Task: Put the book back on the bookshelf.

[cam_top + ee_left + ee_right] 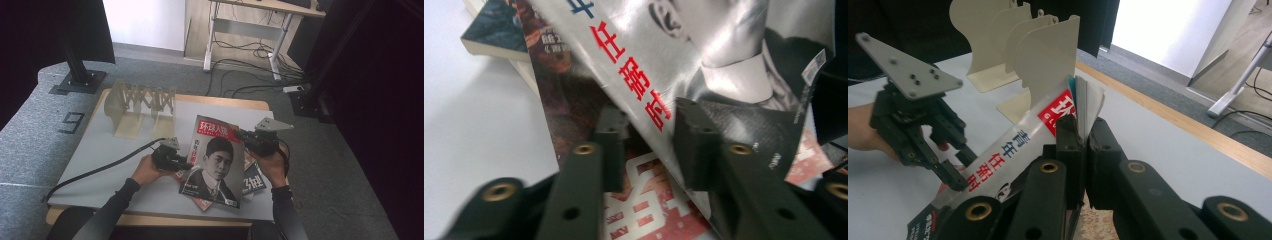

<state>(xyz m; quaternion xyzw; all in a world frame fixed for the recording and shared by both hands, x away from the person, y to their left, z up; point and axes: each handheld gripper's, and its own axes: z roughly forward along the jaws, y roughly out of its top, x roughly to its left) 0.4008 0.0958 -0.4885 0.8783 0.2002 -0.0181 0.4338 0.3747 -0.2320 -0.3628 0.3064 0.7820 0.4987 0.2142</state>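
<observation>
A glossy magazine (pixel 215 162) with a portrait and red lettering is lifted, tilted, above the grey table top (pixel 100 150). My right gripper (pixel 239 134) is shut on its top corner; in the right gripper view the pages are pinched between the two pads (pixel 1083 125). At the magazine's left edge is my left gripper (pixel 186 164). In the left gripper view its jaws (pixel 649 107) straddle the cover's edge (pixel 634 75) with a gap showing between the pads, so it is open. The right gripper view also shows the left gripper (pixel 962 172) astride that edge.
A cream folding book rack (pixel 140 107) stands at the table's back left, just behind the magazine in the right gripper view (pixel 1043 55). More books (pixel 252 182) and a red-covered magazine (pixel 649 210) lie under the lifted one. A cable (pixel 100 167) trails left.
</observation>
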